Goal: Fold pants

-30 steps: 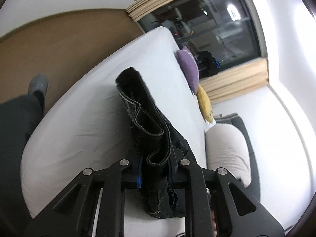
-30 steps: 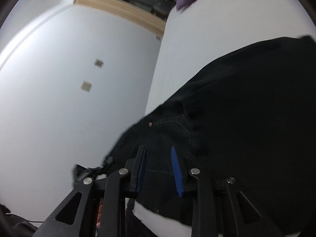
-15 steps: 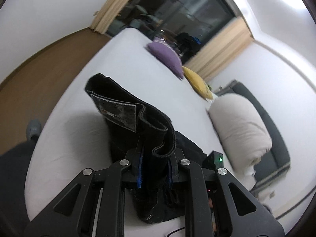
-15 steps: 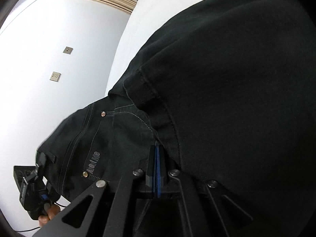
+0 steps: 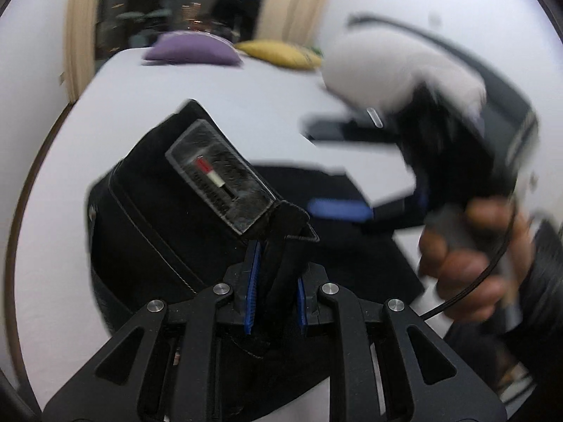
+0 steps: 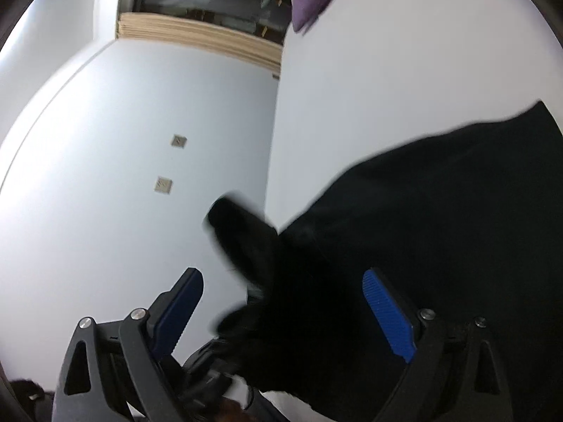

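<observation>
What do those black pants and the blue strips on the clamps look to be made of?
The pants look like dark, matte denim or heavy cotton: pale stitched seam and a sewn waistband label. The blue pads look like ribbed rubber or soft plastic, judging by fine grooves; the frames cannot settle which.

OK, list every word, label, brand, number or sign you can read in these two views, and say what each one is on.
No text can be read in either view.
Patch on the waistband of the black pants, clamped in the left gripper: red and white marks with dark lines, too blurred to read.
Two small square wall plates in the right wrist view: only faint marks, too small to read.
</observation>
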`<state>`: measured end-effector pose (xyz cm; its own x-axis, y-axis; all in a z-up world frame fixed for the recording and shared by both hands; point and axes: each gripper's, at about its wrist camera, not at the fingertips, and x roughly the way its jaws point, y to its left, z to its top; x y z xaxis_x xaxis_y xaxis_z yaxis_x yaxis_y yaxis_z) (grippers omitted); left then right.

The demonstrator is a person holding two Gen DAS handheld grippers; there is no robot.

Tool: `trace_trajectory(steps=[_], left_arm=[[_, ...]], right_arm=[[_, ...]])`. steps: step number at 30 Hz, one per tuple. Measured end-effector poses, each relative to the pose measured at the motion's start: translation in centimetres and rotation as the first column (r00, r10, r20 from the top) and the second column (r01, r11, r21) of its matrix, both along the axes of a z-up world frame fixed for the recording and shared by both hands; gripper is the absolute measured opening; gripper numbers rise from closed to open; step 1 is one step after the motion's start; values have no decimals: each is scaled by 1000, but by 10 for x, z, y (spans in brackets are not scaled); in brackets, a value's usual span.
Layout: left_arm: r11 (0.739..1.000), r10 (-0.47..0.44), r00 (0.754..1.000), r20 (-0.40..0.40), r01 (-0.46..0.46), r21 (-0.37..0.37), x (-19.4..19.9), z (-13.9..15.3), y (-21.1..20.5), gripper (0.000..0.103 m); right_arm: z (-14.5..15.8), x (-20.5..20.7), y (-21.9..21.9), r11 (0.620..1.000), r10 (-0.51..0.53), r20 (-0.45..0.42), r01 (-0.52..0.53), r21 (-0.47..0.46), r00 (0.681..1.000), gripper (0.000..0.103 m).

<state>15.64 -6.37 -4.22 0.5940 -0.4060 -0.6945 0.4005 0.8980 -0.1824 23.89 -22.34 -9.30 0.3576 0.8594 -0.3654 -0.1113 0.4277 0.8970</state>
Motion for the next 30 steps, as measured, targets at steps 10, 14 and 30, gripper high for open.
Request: trace_trajectory(steps=[10,14,30], left_arm=[[986,-77,997,3,76,147,6,-36,-43,16],[983,-95,995,4,93,156,-6,-38,-46,16],[954,-276,961,5,273,124,20,-12,-98,16]], right_arm=[[-31,-4,12,986,96,-51,-102,-131,994,76],[-41,16,2,985,108,-86,-118,-128,990,42],[-23,5,-86,979,-44,-13,40,-198,999,14]])
